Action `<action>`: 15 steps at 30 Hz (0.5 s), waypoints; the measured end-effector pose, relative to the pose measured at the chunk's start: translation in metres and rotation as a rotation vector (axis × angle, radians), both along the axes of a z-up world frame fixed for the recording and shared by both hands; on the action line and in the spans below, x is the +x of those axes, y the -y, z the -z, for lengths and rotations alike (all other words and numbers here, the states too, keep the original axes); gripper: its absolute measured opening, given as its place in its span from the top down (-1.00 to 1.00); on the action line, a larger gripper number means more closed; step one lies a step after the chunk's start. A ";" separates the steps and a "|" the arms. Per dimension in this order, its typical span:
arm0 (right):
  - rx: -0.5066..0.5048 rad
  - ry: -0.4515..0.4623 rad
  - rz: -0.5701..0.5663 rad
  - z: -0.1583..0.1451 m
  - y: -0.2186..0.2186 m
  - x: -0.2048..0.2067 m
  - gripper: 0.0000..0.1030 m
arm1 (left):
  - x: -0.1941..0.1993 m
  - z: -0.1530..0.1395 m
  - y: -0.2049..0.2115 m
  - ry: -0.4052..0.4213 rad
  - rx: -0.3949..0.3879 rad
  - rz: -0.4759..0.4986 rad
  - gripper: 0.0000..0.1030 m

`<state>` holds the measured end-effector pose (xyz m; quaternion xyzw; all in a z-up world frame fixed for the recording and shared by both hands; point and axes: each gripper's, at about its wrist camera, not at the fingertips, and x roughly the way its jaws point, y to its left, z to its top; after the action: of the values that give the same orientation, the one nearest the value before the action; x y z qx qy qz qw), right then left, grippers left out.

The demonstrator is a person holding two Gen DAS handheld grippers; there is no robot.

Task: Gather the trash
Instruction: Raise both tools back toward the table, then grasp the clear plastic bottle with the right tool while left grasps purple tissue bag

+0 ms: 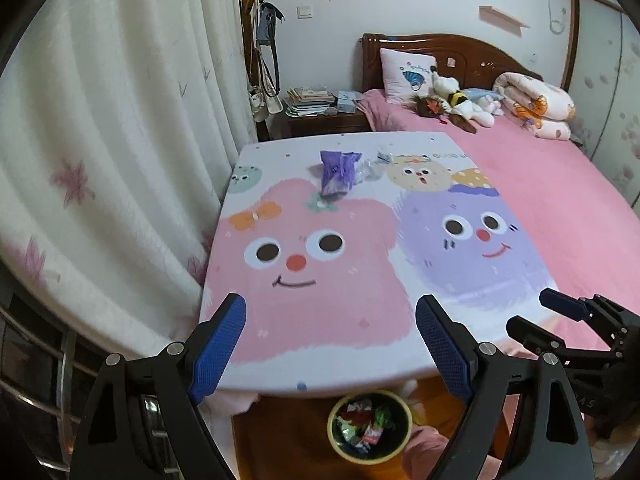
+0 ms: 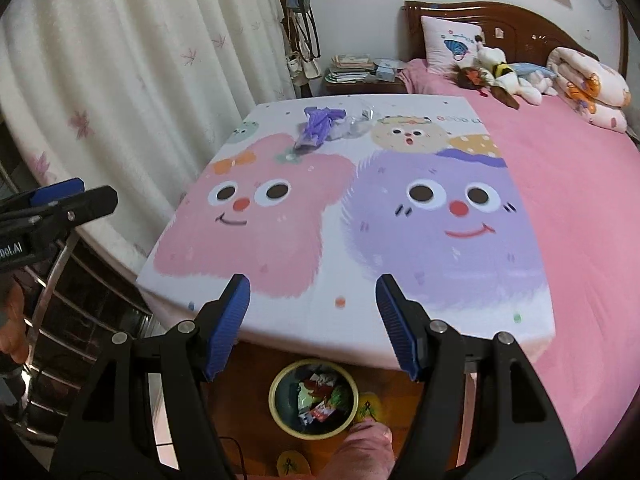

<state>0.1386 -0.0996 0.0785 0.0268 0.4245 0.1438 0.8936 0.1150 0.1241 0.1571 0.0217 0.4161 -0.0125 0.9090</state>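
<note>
Trash remaining to collect: a purple wrapper point(image 1: 337, 174) and a clump of clear plastic point(image 1: 370, 168) just beside it.

Left wrist view. Both pieces lie on the cartoon-print worktop point(image 1: 328, 280), at its far end, well apart from the bin point(image 1: 370, 426). The bin stands on the floor below the near edge of the worktop and already holds several crumpled wrappers. The left gripper point(image 1: 330, 344) hangs above that near edge with its jaws wide apart and nothing between them. The purple wrapper lies straight ahead of the jaws, across the full depth of the worktop from the bin. Its long axis runs roughly away from the bin, tilted slightly, with the torn end farthest off. The right gripper point(image 1: 560, 320) shows at the right margin; whether its jaws are parted cannot be told in this view.

Right wrist view. The right gripper point(image 2: 312, 320) sits above the near edge of the worktop, over the bin point(image 2: 313, 398), jaws apart and empty. The purple wrapper point(image 2: 316, 128) lies ahead and to the left of these jaws; the clear plastic point(image 2: 354, 124) lies directly beside it, on the side away from the curtain point(image 2: 120, 60). The left gripper point(image 2: 60, 196) enters at the left margin.

Judgement: the left gripper is better lined up. The reach must span the whole worktop from the bin, and a grip across the wrapper's narrow width is indicated.
</note>
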 end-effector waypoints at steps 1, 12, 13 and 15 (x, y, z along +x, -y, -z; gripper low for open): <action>0.011 -0.007 -0.008 0.002 0.001 0.014 -0.22 | 0.013 0.001 0.003 -0.004 0.011 -0.009 -0.71; 0.081 -0.086 -0.008 0.032 0.040 0.206 -0.22 | 0.202 0.039 0.052 -0.094 0.061 -0.084 -0.71; 0.084 -0.091 -0.010 0.036 0.043 0.223 -0.22 | 0.223 0.046 0.056 -0.106 0.060 -0.089 -0.71; 0.092 -0.110 -0.012 0.049 0.048 0.259 -0.22 | 0.268 0.063 0.063 -0.131 0.065 -0.107 -0.71</action>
<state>0.3980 -0.1474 0.0299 0.0733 0.4660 0.1669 0.8658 0.3830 0.0612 0.0939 0.0282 0.4754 0.0481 0.8780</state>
